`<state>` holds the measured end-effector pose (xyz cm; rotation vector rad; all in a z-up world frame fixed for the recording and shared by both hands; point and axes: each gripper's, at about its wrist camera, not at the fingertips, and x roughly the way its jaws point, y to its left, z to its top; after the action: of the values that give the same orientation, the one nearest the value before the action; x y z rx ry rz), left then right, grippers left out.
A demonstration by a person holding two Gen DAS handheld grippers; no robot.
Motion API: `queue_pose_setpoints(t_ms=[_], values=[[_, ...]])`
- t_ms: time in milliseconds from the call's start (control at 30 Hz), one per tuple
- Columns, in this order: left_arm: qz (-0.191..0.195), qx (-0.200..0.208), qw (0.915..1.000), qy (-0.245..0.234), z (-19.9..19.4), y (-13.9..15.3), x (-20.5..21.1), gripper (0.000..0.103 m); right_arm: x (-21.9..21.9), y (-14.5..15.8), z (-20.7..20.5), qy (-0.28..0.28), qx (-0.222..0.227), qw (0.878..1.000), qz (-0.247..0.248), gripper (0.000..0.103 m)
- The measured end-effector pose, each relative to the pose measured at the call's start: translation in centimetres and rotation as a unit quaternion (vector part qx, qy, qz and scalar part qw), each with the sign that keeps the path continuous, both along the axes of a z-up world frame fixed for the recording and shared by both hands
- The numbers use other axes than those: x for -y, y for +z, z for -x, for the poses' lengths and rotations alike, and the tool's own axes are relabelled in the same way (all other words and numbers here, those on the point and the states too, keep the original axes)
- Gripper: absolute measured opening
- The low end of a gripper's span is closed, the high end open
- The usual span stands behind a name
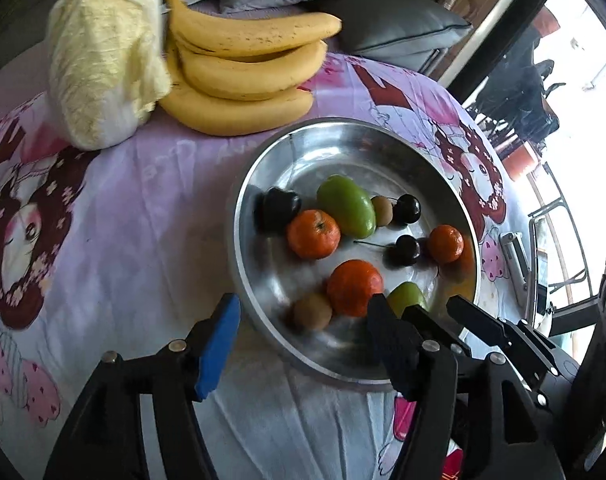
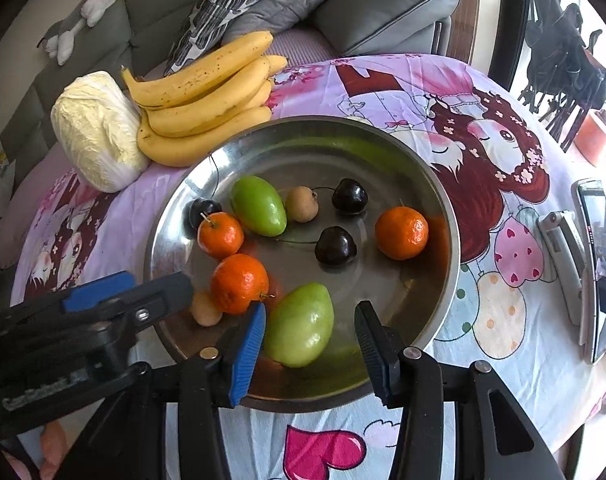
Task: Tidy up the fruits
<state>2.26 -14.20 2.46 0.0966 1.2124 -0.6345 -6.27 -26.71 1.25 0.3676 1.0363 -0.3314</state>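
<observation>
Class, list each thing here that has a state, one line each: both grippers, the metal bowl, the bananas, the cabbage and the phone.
left gripper: open, nothing between its fingers
right gripper: open, astride a green fruit
metal bowl: upright, holding loose fruit
bananas: unpeeled, on the cloth outside the bowl
cabbage: whole, beside the bananas
phone: propped on a stand

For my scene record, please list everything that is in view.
metal bowl: one, silver, on tablecloth
mandarins: three, orange, in bowl
green fruits: two, green, in bowl
cherries: three, dark, in bowl
small brown fruits: two, brown, in bowl
bananas: one bunch, yellow, behind bowl
cabbage: one, pale yellow, beside bananas
tablecloth: one, pink print, under everything
phone: one, silver, right edge
cushions: several, grey, in background
left tool: one, black and blue, open over bowl's rim
right tool: one, black and blue, open astride near green fruit
</observation>
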Motion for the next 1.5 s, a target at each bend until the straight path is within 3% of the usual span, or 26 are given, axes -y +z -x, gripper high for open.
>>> queue_pose_setpoints(t_ms=[100, 367, 633, 733, 900, 1100, 1500], values=[[0.002, 0.012, 0.9997, 0.02, 0.4, 0.6, -1.7, 0.081, -0.2, 0.0, 0.2, 0.004, -0.001, 1.0, 0.002, 0.052], [-0.016, 0.044, 0.9935, 0.103, 0.4, 0.1, -6.5, 0.1, -0.4, 0.7, 0.7, 0.007, 0.011, 1.0, 0.015, 0.07], [-0.069, 0.072, 0.9862, 0.132, 1.3, -0.3, -8.0, 0.1, -1.2, 1.2, 0.9, 0.011, 0.01, 0.999, 0.04, 0.102], [-0.102, 0.088, 0.98, 0.147, 2.1, -0.5, -8.7, 0.1, -1.9, 1.5, 1.1, 0.019, 0.013, 0.998, 0.05, 0.103], [-0.095, 0.073, 0.9787, 0.167, 2.8, -1.1, -10.4, 0.1, -3.1, 1.3, 1.6, 0.028, 0.007, 0.998, 0.056, 0.103], [-0.135, 0.062, 0.9698, 0.193, 2.7, -1.8, -11.0, 0.1, -4.2, 1.3, 1.6, 0.044, 0.01, 0.997, 0.065, 0.103], [-0.153, 0.04, 0.9702, 0.183, 2.0, -2.9, -10.8, 0.1, -4.0, 0.7, 0.9, 0.045, 0.001, 0.996, 0.073, 0.103]])
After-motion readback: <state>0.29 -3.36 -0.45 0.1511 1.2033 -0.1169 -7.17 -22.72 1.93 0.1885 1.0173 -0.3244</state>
